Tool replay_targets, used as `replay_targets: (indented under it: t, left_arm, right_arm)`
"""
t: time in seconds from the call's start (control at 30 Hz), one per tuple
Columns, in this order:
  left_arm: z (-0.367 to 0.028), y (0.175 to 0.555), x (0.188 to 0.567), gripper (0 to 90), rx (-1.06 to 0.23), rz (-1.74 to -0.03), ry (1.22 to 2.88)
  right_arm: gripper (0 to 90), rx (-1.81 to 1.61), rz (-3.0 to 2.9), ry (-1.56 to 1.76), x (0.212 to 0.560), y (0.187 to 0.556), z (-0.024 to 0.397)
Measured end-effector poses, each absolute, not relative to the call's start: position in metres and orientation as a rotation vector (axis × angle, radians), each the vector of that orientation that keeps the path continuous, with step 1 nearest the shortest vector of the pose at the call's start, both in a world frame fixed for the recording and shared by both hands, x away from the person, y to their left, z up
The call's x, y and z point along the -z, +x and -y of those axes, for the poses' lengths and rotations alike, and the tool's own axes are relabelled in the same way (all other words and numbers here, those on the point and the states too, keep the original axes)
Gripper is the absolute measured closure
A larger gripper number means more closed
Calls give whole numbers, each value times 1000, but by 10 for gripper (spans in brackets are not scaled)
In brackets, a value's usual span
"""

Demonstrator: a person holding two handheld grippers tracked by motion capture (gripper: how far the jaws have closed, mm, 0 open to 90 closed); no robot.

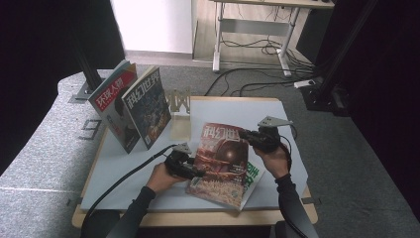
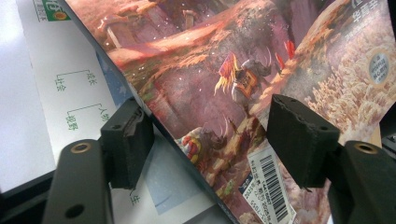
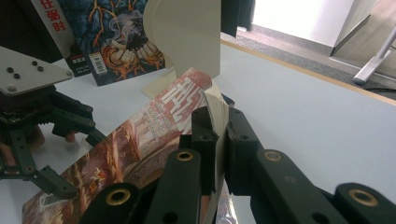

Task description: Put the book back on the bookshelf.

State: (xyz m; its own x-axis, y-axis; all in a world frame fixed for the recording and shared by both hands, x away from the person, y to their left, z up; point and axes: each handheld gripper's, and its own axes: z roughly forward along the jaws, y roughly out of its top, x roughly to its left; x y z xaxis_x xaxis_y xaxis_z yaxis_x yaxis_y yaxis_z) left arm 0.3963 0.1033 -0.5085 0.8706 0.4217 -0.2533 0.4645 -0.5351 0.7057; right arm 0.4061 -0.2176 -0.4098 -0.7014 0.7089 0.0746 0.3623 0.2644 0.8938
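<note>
Right gripper view: magazine (image 3: 154, 121) pinched between fingers (image 3: 203, 135).

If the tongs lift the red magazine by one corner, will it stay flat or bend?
Probably bend: the red magazine is thin and already curves where the right tongs pinch its top edge. Its glossy cover may slip. The left tongs stand open around its lower edge, and could support it.

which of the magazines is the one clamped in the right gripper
The red-orange cover magazine at the table's front, raised off a green-and-white one beneath. The right gripper is shut on its top edge; the two others stand upright against the cream bookend, untouched.
</note>
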Motion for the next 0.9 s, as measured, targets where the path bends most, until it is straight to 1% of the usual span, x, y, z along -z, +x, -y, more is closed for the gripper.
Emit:
replay_targets:
  t: [0.03, 0.07, 0.1, 0.13, 0.2, 0.3, 0.4, 0.43, 0.5, 0.8, 0.9]
  left_arm:
    - [-103, 396, 509, 341, 66, -637, 2205]
    - [-105, 397, 507, 366, 95, -655, 2204]
    - [-105, 397, 507, 401, 95, -655, 2204]
    - [-107, 398, 507, 401, 113, -656, 2204]
    - [-109, 398, 504, 474, 121, -655, 2202]
    - [-110, 397, 501, 526, 104, -638, 2202]
    - [-113, 394, 495, 632, 86, -620, 2180]
    - [-114, 392, 491, 650, 79, -606, 2174]
    - [-114, 390, 488, 678, 75, -596, 2172]
    - [-117, 390, 480, 725, 28, -609, 2122]
    - [-119, 389, 471, 736, -15, -602, 2087]
  right_arm:
    - [828, -1416, -2200, 977, 410, 406, 218]
    - [828, -1421, -2199, 974, 410, 406, 218]
    - [828, -1423, -2199, 973, 409, 406, 218]
    - [828, -1423, -2199, 973, 409, 406, 218]
    - [828, -1439, -2199, 981, 409, 406, 219]
    - [828, -1441, -2198, 979, 409, 406, 220]
    - [826, -1437, -2192, 978, 407, 405, 220]
    - [826, -1437, -2192, 975, 406, 406, 221]
    - [827, -1456, -2187, 974, 405, 406, 222]
    - [827, -1484, -2149, 931, 388, 403, 220]
    - [827, -1491, -2135, 910, 378, 403, 219]
